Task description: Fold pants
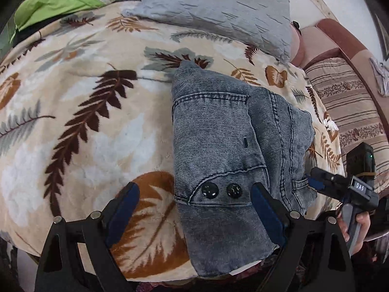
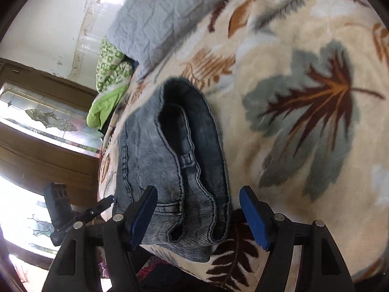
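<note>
Folded pants at blanket edge

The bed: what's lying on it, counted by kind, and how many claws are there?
Folded jeans: 1
Leaf-print blanket: 1
Grey pillow: 1
Green bedding bundle: 1
Claws: 2, left claw, right claw
Total: 6
</note>
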The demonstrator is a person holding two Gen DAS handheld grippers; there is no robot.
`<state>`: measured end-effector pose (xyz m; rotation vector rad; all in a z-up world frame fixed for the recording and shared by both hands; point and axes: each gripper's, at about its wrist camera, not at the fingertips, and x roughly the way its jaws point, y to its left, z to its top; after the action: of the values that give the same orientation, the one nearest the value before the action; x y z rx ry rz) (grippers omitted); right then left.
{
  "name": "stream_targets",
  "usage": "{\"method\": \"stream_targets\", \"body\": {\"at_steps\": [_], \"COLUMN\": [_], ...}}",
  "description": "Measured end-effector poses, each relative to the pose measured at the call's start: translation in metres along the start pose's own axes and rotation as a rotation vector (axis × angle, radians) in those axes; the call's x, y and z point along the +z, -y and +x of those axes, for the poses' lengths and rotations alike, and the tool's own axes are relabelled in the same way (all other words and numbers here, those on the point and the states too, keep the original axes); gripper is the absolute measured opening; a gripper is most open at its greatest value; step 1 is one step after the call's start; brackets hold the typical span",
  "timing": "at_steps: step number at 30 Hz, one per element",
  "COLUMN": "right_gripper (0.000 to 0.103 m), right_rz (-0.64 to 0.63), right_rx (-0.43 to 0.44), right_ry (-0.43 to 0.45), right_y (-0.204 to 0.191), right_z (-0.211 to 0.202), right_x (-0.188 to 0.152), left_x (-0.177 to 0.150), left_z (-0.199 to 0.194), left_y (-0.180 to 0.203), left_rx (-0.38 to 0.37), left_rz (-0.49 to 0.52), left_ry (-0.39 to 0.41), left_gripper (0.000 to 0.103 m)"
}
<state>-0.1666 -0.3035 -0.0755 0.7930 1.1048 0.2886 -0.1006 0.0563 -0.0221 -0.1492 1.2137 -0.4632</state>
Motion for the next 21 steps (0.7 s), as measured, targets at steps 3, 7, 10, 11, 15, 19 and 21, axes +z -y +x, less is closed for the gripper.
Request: {"method": "stream_targets", "body": {"at_steps": [3, 7, 10, 11, 15, 19, 21], "right_gripper": [0.075, 0.075, 0.075, 0.075, 0.076, 0.076, 0.076], "right_rz": [-0.013, 0.018, 0.036, 0.040, 0.033, -0.001, -0.034], "right_rx": [0.013, 0.063, 0.095, 0.110, 0.162, 0.238, 0.242], "right_ry": [-0.005, -0.020, -0.031, -0.036, -0.061, -0.116, -0.129], "right_y": [-0.003, -0.001, -0.001, -0.001, -0.004, -0.015, -0.023], "right_z": [0.004, 0.012, 0.017, 0.019, 0.027, 0.041, 0.047], "right_x": [0.000, 0.004, 0.007, 0.008, 0.010, 0.009, 0.009], "left_x": [0.002, 0.002, 0.002, 0.002, -0.001, -0.006, -0.006], "left_z": [0.007, 0.012, 0.014, 0.014, 0.018, 0.023, 0.024], "left_y": [-0.004, -0.003, -0.002, -0.002, 0.007, 0.017, 0.014], "left_rx": [-0.028, -0.054, -0.089, -0.104, -0.154, -0.124, -0.140], "left_rz": [-0.020, -0.004, 0.000, -0.001, 0.029, 0.083, 0.067], "left_ry": [-0.013, -0.017, -0.019, -0.019, -0.029, -0.035, -0.037], "left_gripper": [0.093, 0.093, 0.093, 0.093, 0.093, 0.093, 0.093]}}
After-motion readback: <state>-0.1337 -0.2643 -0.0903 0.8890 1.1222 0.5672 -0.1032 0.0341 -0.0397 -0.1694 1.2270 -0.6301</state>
